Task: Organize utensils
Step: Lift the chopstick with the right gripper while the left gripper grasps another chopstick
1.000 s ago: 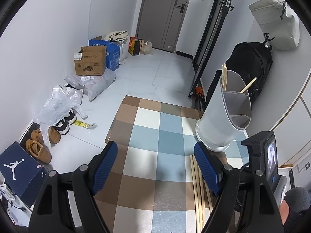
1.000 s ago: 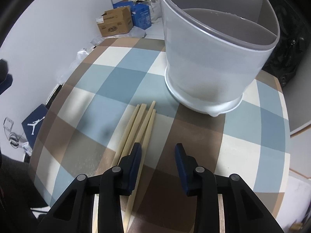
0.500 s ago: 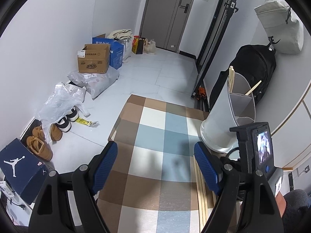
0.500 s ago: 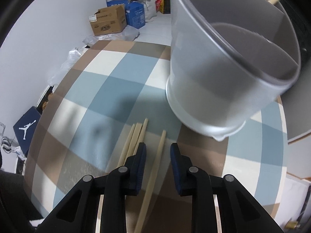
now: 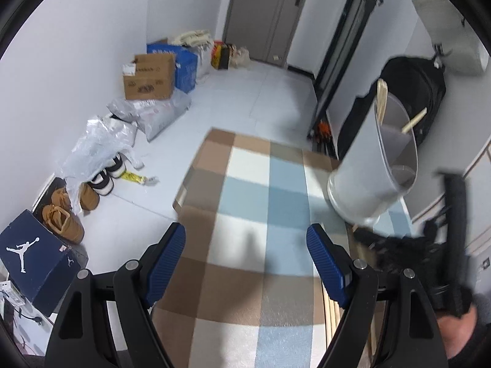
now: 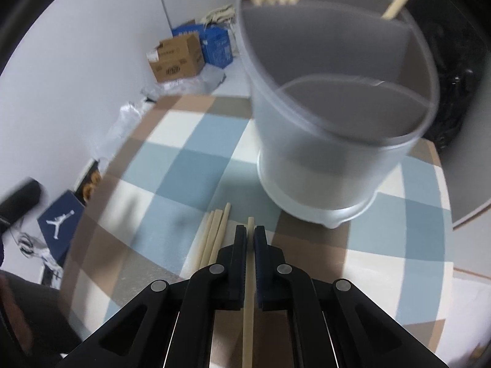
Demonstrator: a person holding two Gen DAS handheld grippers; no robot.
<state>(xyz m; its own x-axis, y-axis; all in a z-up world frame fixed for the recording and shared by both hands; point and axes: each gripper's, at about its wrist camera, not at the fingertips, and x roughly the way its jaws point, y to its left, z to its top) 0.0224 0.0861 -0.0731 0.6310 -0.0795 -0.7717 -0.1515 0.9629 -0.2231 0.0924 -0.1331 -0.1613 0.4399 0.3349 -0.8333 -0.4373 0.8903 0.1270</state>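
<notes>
— What did the two hand-held grippers look like?
— The left gripper (image 5: 247, 259) had black plastic linkage arms, silver pivot screws and ribbed blue pads (image 5: 326, 262). The right gripper (image 6: 250, 239) showed the same black arms and silver screws.

Even, cool indoor light; fisheye views with motion blur.

Both views are bent strongly by the lens, and a black vignette is seen at the corners. Soft, weak shadows are cast on the checked cloth (image 6: 190, 165), one lying near the loose chopsticks (image 6: 214, 236). In the left wrist view the far floor and boxes (image 5: 147, 76) are rendered fairly sharp, while the right gripper (image 5: 399, 251) is smeared into a dark blur at the right. In the right wrist view the holder (image 6: 334, 116) and the far chopsticks are blurred; dull glare is seen on its rim.
</notes>
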